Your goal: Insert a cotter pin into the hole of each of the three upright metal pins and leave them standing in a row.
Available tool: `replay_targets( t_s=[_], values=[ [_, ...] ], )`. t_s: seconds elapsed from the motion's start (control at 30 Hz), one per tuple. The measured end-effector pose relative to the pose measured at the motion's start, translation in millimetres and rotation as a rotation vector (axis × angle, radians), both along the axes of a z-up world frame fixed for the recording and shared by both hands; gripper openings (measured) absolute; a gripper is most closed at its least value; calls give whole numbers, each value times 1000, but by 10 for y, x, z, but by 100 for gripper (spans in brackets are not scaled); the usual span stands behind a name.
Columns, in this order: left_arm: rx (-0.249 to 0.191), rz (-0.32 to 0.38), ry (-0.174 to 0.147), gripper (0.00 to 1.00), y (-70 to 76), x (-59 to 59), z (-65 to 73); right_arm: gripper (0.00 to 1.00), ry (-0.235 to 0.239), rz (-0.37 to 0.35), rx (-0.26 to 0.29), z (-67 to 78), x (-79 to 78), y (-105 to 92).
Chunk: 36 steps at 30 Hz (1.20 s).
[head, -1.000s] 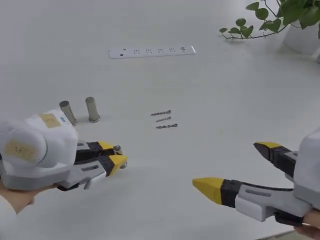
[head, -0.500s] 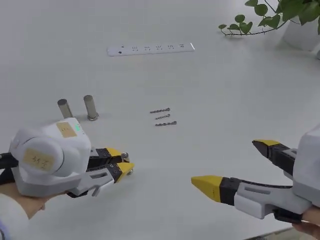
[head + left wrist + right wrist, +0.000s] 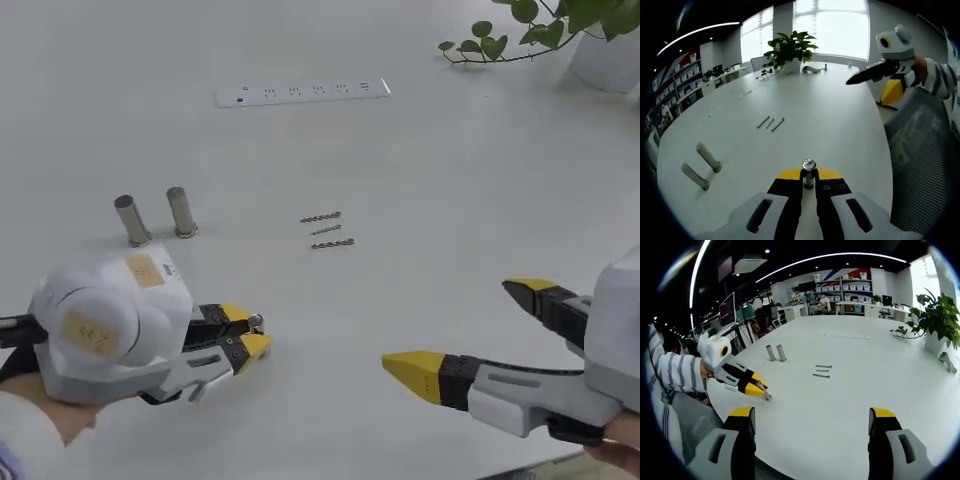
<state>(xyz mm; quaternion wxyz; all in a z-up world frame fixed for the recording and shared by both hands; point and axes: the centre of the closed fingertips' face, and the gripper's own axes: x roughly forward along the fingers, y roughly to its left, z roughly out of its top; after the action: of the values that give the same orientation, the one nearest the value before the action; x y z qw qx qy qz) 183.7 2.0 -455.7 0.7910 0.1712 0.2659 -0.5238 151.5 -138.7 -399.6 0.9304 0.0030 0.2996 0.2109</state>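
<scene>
A white tabletop (image 3: 450,180), seen from above. Far left, near edge: white-bodied left gripper (image 3: 245,335) w/ black-and-yellow jaws, held in a hand (image 3: 50,420). Jaws are narrow, pinched on a short silver metal pin (image 3: 255,322). In the left gripper view that pin (image 3: 808,172) sits upright btwn the jaw tips, round head showing. Can't tell if its base touches the table.

Just beyond it, two grey metal cylinder pins stand upright side by side, near each other but not touching: one (image 3: 131,220) on the left, one (image 3: 181,212) to its right. Both are apart from either gripper.

Toward centre, three thin silver cotter pins (image 3: 326,230) lie flat in a tight set of parallel lines, well apart from the standing pins & from both grippers. Far back, approx centre: a long white power strip (image 3: 302,92), lying flat.

Lower right: right gripper (image 3: 460,327), white w/ yellow-tipped black jaws spread wide, nothing btwn them, well clear of the cotter pins. The right gripper view shows the same wide gap, w/ the left gripper (image 3: 757,387) across the table.

Top right corner: a green leafy plant (image 3: 530,25).
</scene>
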Motion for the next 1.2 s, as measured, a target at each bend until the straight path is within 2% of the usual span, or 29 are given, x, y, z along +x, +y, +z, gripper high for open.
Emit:
replay_targets(
  t_s=[0.47, 0.67, 0.9, 1.0, 1.13, 1.2],
  values=[
    [5, -4, -2, 5, -18, -41, -37, 93, 3, 7, 3, -11, -2, -3],
    [-26, 21, 16, 5, -19, -34, -40, 93, 7, 10, 9, -31, -7, 6],
    [-27, 22, 4, 5, -19, -50, -34, 93, 6, 19, 10, -32, -5, 23],
    [2, 5, -24, 6, -8, -70, -32, 92, 7, 22, 8, -37, -5, 22],
    [-11, -2, -28, 9, 7, -98, 36, 92, 10, 30, 5, -44, -3, 34],
    [-31, 12, -14, 11, 29, -107, 86, 92, 10, 36, 3, -44, 5, 48]
  ],
)
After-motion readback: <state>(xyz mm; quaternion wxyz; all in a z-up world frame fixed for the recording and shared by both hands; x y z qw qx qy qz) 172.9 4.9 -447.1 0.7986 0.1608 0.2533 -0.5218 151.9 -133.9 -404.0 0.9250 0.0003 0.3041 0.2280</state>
